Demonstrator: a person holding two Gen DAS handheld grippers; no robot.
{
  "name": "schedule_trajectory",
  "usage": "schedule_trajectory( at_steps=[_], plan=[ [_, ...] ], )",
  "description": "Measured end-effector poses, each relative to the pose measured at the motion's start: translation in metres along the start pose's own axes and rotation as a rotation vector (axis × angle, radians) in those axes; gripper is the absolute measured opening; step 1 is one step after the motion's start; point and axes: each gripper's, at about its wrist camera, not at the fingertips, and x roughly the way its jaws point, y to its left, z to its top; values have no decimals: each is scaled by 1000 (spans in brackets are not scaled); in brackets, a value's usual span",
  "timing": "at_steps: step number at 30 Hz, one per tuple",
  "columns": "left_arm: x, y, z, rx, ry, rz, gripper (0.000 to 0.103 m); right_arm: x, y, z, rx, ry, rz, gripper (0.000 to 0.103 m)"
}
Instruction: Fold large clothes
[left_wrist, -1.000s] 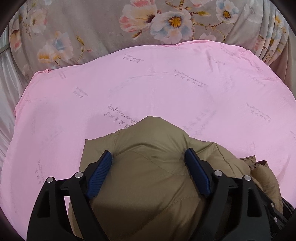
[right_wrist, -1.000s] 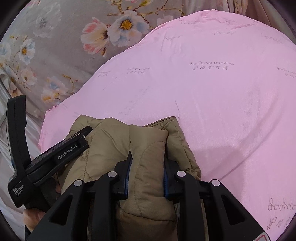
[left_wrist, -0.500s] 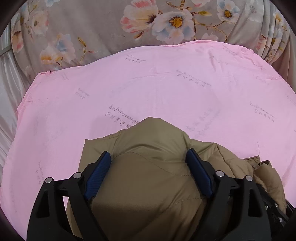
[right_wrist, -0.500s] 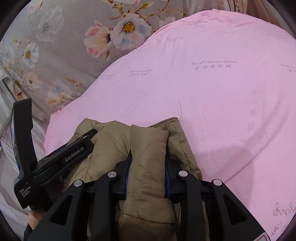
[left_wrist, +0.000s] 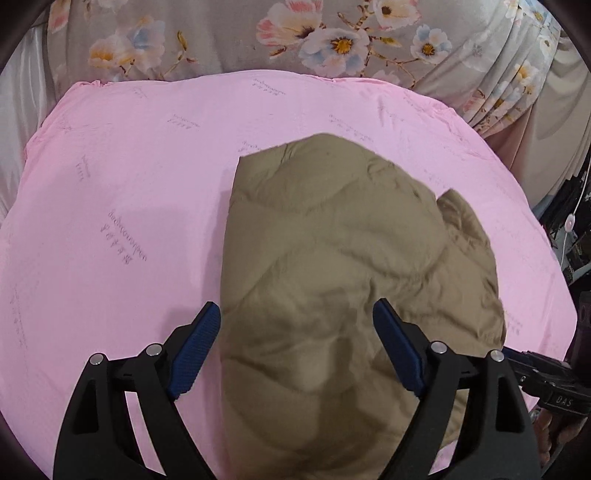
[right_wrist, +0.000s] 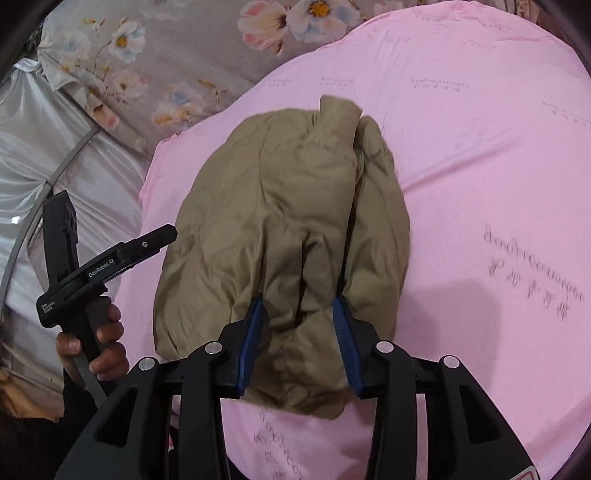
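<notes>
Left wrist view shows the khaki padded jacket (left_wrist: 354, 266) lying folded into a compact bundle on the pink sheet (left_wrist: 122, 206), with the left gripper (left_wrist: 297, 347) hanging above its near end, jaws spread wide and holding nothing. The blue pads (left_wrist: 194, 350) flank the cloth without visibly pinching it, probably so the bundle can rest undisturbed once laid down.

From the right wrist view, the right gripper (right_wrist: 299, 332) has its pads on either side of a ridge of the jacket (right_wrist: 280, 229) at the near edge. The fabric bulges between them, so it looks clamped on that fold, likely to keep the layers stacked while the bundle settles. A sleeve or collar end sticks out at the far side of the bundle. The person's left hand (right_wrist: 99, 343) grips the other tool's handle, beside the jacket's left edge.

The floral bedding (left_wrist: 332, 40) lies beyond the sheet. No containers are in sight; the jacket sits directly on the sheet. The fold seems nearly finished.
</notes>
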Motion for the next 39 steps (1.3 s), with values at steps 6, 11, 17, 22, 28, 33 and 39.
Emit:
schedule_trajectory(
  at_steps=[6,11,17,22,28,33,39],
  plan=[
    [8,12,-32,-32,70,-3,83,-19,25,-4,-106,-69,-30,43],
    [11,12,-33,-28,70,5,84,-8,45,-5,-259,-23,-116,67],
    [8,13,-34,-32,77,20,84,-28,36,-8,-193,-54,-44,5],
    [7,6,-39,-16,88,17,84,-14,11,-18,-87,15,-89,3],
    [12,2,-44,-12,92,53,85,17,13,-19,-9,64,-138,5],
    [21,2,-46,-12,89,71,88,30,13,-13,30,84,-146,6],
    [24,-5,-47,10,67,102,88,31,8,-11,56,86,-126,5]
  ],
)
